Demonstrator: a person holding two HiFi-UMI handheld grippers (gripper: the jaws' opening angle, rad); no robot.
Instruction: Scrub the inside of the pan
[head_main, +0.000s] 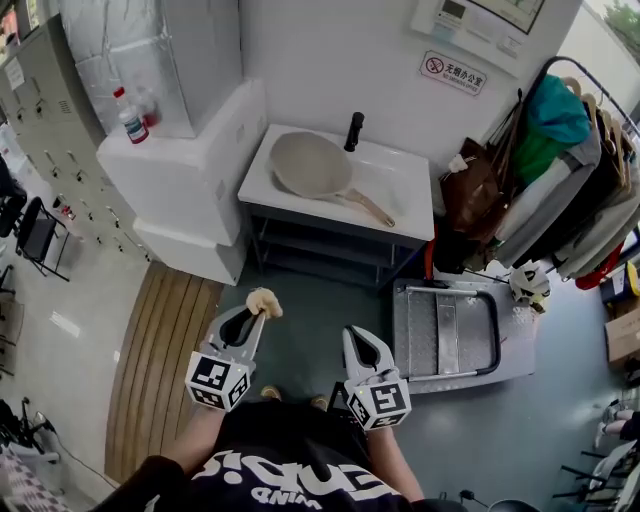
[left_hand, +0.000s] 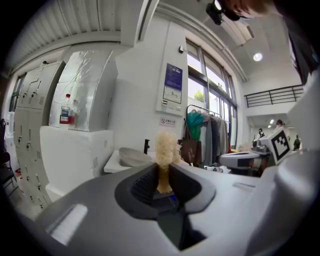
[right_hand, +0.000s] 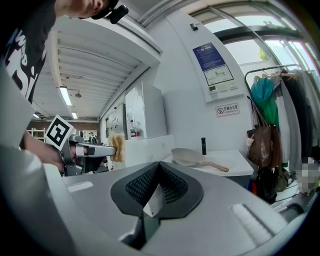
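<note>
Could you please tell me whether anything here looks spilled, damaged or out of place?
Nothing stands out. The pan lies open side up on the white sink top, with no spill showing around it. The left gripper is clamped on the fuzzy scrubber, and the right gripper is shut on nothing.

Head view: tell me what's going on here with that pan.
A person stands back from the white counter, a gripper in each hand. The left gripper is shut on a fluffy tan scrubber, which sticks out past its tips. The right gripper is shut and empty. The pan lies on the counter with neither gripper near it. Scrubbing has not begun.
</note>
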